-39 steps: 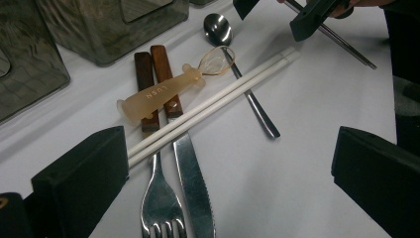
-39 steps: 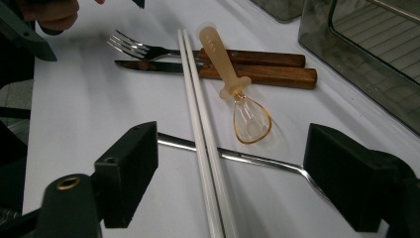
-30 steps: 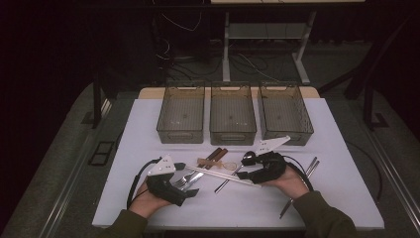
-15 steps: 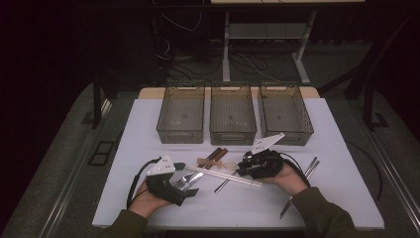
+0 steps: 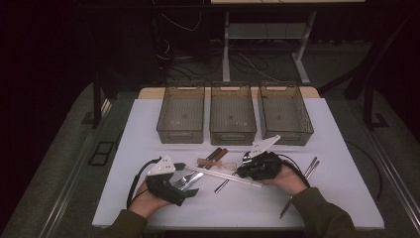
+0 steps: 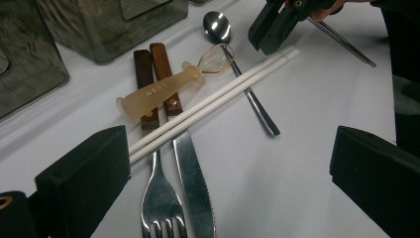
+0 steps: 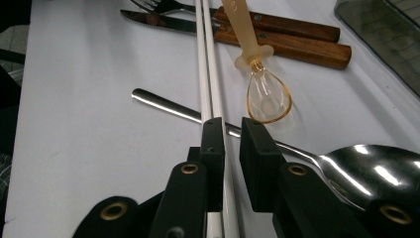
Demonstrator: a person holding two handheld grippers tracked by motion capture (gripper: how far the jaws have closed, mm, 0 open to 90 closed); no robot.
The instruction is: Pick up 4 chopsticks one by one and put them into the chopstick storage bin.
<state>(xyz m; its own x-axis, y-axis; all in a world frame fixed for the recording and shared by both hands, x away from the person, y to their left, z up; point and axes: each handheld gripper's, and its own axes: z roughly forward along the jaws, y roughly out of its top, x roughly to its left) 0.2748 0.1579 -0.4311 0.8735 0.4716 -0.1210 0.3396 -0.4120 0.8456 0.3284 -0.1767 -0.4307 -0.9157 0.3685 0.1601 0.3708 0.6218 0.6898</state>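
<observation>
A pair of white chopsticks (image 5: pixel 223 176) (image 6: pixel 213 99) (image 7: pixel 208 59) lies slantwise across a fork (image 6: pixel 161 198) and a knife (image 6: pixel 193 183), both with wooden handles. My right gripper (image 5: pixel 238 171) (image 7: pixel 233 131) (image 6: pixel 270 32) has just been closing and now stands shut on one end of the chopsticks, low on the white table (image 5: pixel 322 129). My left gripper (image 5: pixel 190 184) (image 6: pixel 228 183) is open wide, its jaws standing either side of the fork and knife without touching them. A clear amber spoon (image 6: pixel 158 91) (image 7: pixel 267 99) rests on the wooden handles. A metal spoon (image 6: pixel 218 25) (image 7: pixel 376 173) lies under the chopsticks.
Three empty grey bins (image 5: pixel 181 114) (image 5: pixel 233 114) (image 5: pixel 285 111) stand in a row at the back of the table. Dark metal chopsticks (image 5: pixel 312 166) lie to the right of my right hand, and another dark stick (image 5: pixel 286 207) lies by the front edge.
The right gripper's jaws have narrowed onto the end of the white chopsticks. Both hands have kept their places.
</observation>
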